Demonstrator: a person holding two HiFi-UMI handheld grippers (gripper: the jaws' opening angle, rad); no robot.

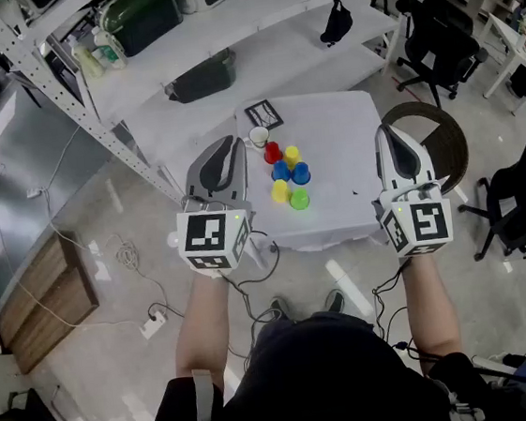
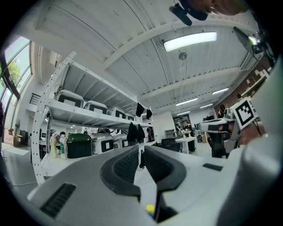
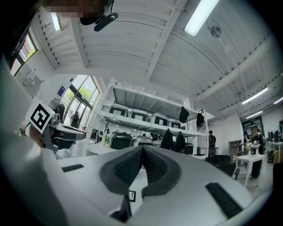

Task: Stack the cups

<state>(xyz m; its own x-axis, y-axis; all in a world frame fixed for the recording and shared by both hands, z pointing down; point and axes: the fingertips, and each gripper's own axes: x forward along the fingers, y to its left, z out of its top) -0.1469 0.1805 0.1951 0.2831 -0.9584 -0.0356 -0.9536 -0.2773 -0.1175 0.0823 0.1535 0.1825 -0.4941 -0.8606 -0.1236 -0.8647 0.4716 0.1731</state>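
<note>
Left tongs (image 1: 234, 142), right tongs (image 1: 388, 129) flanking table (image 1: 343, 148)

Cups (image 1: 282, 170) are sitting bunched on the left-centre of the white table (image 1: 340, 139). The right half of the top is lying bare, giving open passage in from the near edge. A marker card (image 1: 263, 114) is occupying the far left corner. The shelf rack (image 1: 319, 43) is crowding the table's far and left sides. A round brown chair (image 1: 450, 150) is standing just beside its right edge.
</note>
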